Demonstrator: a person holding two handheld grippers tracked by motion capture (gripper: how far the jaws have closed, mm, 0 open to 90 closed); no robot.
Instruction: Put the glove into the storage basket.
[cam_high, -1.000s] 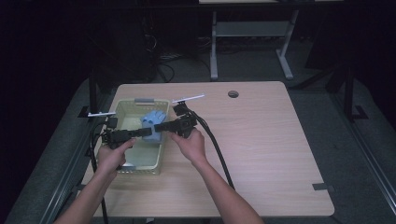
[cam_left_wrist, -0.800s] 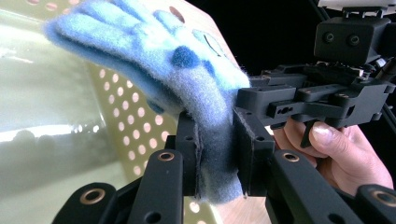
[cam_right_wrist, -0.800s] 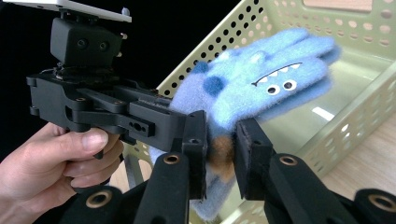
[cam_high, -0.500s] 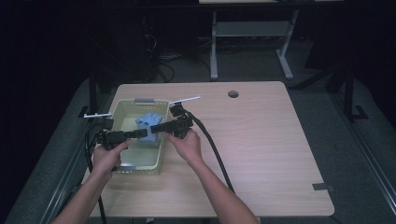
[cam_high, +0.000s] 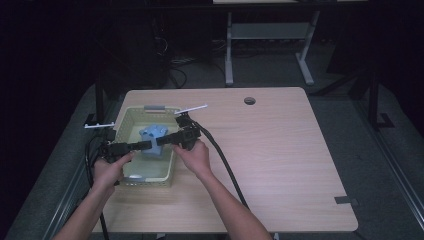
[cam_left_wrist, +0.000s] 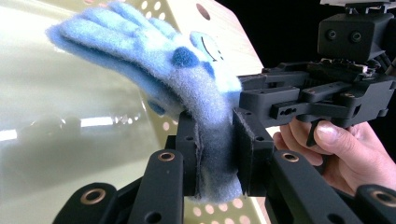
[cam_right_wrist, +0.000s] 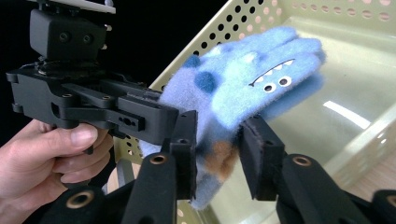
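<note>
A fuzzy blue glove with a monster face hangs over the pale yellow basket. My left gripper is shut on the glove's cuff, both pads pressed into the fabric. It reaches in from the left in the high view. My right gripper faces it from the right. Its jaws have just been opening. The glove's lower edge still lies between them, with a gap at the right pad.
The perforated basket wall and smooth floor lie right under the glove. Black cables trail from the grippers across the wooden table, which has a round hole at the back.
The right hand and the glove have come slightly lower and nearer over the basket. The left hand has stayed about where it was.
</note>
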